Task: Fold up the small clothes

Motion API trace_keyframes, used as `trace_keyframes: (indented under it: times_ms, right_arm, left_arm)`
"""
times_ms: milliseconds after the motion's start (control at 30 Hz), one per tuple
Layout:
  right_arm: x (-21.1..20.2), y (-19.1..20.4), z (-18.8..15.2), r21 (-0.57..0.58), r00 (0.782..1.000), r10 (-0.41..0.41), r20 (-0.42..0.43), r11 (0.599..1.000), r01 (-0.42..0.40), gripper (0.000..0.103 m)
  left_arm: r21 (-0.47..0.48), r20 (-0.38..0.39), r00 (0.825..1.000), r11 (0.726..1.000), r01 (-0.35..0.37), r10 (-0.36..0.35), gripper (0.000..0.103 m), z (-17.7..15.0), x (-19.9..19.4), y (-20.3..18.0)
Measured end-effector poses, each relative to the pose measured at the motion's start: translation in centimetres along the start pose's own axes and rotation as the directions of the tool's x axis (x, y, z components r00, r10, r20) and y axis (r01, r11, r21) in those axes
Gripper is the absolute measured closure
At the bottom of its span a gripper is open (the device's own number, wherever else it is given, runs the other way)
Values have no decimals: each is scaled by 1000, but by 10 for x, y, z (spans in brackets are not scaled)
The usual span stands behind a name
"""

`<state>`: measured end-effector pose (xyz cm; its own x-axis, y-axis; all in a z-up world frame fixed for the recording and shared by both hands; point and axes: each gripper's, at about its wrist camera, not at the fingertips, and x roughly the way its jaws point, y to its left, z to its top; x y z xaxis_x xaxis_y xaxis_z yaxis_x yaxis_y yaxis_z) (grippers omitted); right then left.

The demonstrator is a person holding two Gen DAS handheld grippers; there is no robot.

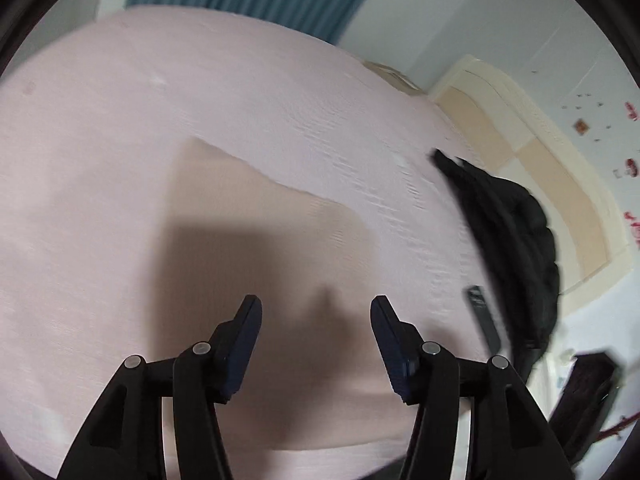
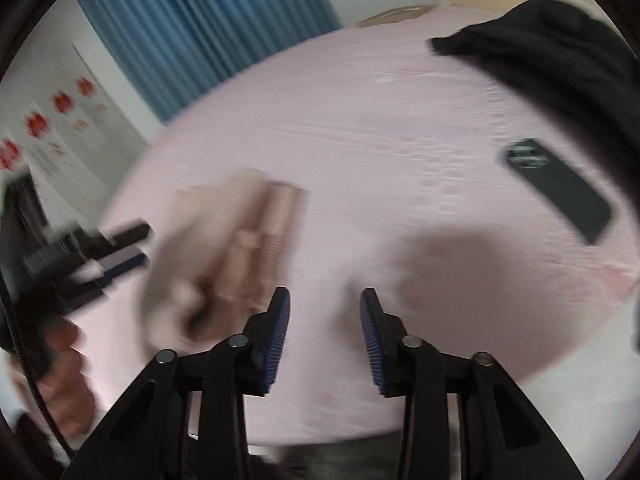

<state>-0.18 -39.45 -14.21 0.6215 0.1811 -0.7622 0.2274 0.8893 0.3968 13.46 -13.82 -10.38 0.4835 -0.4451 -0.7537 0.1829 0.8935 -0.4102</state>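
A small beige garment [image 1: 256, 240] lies flat on the pink bed sheet [image 1: 120, 120]. My left gripper [image 1: 316, 312] is open and empty, hovering just above the garment's near part. In the right wrist view the same beige garment [image 2: 236, 240] looks bunched and blurred at left. My right gripper [image 2: 325, 304] is open and empty over bare sheet, to the right of the garment. The left gripper [image 2: 120, 248] shows there at the far left, beside the garment.
A black garment [image 1: 512, 240] lies on the right side of the bed; it also shows in the right wrist view [image 2: 560, 60]. A black phone [image 2: 560, 188] lies on the sheet near it. Blue curtains [image 2: 200, 32] hang behind the bed. A cream headboard [image 1: 540, 160] stands at right.
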Motion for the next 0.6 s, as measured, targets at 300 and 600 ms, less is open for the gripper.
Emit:
trace_keyframes:
  times_ms: [300,600]
  right_arm:
    - [67,70,16,0,994,99,-44,995,-99,78]
    - [39,72,19,-158,990,116,79,982,-102,95]
  left_arm:
    - [-27,-4,986,985,-170,170,49,-8,-20,79]
    - [-92,-13,995,991,-99,99,49,-16,-19,109]
